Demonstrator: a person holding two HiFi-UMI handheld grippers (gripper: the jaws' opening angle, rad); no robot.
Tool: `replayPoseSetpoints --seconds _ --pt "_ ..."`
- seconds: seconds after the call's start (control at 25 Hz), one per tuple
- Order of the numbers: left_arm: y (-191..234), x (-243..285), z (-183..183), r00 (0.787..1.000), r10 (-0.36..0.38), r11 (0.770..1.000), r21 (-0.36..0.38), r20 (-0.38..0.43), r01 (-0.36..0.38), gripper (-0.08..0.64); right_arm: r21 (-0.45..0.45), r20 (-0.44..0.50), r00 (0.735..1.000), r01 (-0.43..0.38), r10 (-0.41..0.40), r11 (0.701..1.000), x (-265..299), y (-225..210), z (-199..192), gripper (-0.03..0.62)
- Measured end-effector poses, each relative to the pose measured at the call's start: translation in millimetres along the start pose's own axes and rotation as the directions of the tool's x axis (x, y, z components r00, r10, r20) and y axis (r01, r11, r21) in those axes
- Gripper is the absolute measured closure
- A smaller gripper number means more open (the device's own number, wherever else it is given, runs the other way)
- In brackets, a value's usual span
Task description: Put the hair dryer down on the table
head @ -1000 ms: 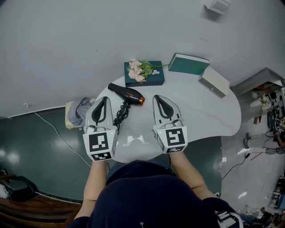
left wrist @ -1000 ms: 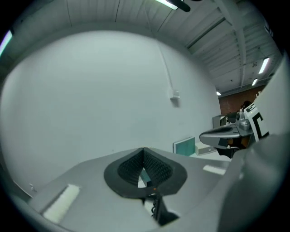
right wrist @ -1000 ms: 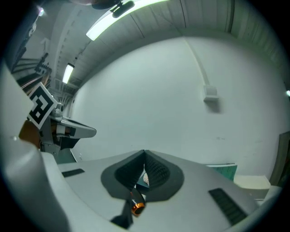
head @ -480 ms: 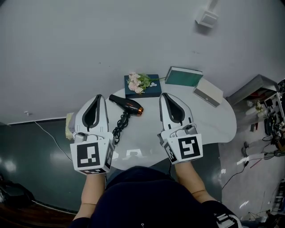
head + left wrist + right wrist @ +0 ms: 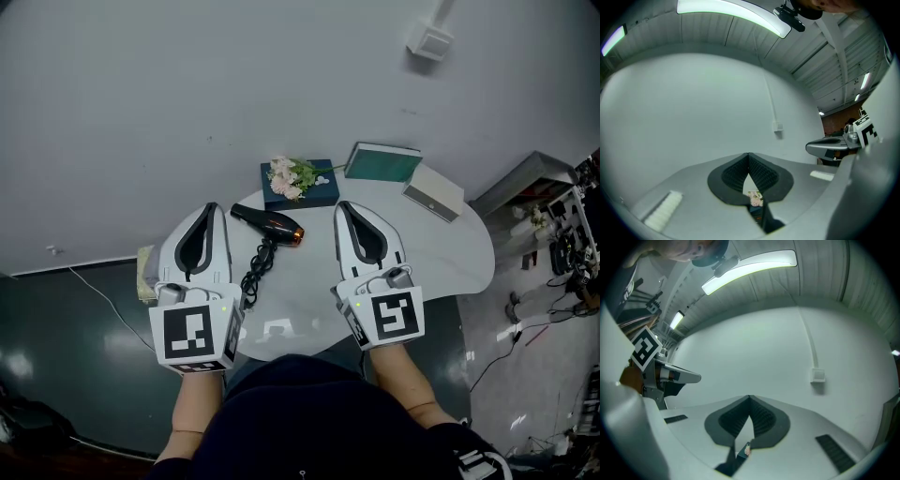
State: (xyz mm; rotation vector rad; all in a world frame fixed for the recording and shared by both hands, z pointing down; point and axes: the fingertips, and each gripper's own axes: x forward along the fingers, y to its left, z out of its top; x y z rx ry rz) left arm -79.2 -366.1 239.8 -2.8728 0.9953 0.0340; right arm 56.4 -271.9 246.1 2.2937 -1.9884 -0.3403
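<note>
A black hair dryer [image 5: 266, 223] with an orange nozzle ring lies on the white table [image 5: 450, 258], its coiled black cord [image 5: 256, 262] trailing toward me. My left gripper [image 5: 210, 208] hovers left of the dryer, raised above the table, shut with nothing in it; in the left gripper view its tips [image 5: 748, 155] meet. My right gripper [image 5: 345, 207] is held right of the dryer, also shut and empty, its tips [image 5: 749, 398] touching in the right gripper view. Neither gripper touches the dryer.
A dark teal box [image 5: 305, 192] with a pink flower sprig [image 5: 287, 174] lies behind the dryer. A green book [image 5: 382, 161] and a grey-white box [image 5: 433, 191] lie at the table's back right. A wall socket [image 5: 430, 41] sits above; a cable [image 5: 103, 291] runs over the dark floor on the left.
Both grippers rose and drew apart from the table toward the camera, the left one further left. The hair dryer stayed lying on the table.
</note>
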Motion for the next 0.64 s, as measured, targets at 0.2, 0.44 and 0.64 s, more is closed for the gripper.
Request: replayPoseSetpoints --seconds 0.2,0.44,0.64 --pt "16 -6 -7 1.0 -0.021 1.0 -0.004 0.007 0.021 0.548 0.017 -0.014 0.999 0.029 -0.028 0.999 1 12 -3 0.583" --pt "32 -6 -13 0.999 -0.035 0.998 -0.055 0.022 0.036 0.548 -0.012 -0.026 0.998 0.064 -0.064 0.998 0 23 -2 0.583" --pt "36 -8 -14 0.999 -0.042 0.999 -0.025 0.026 0.043 0.548 -0.015 -0.032 0.995 0.094 -0.094 0.995 -1 21 0 0.583"
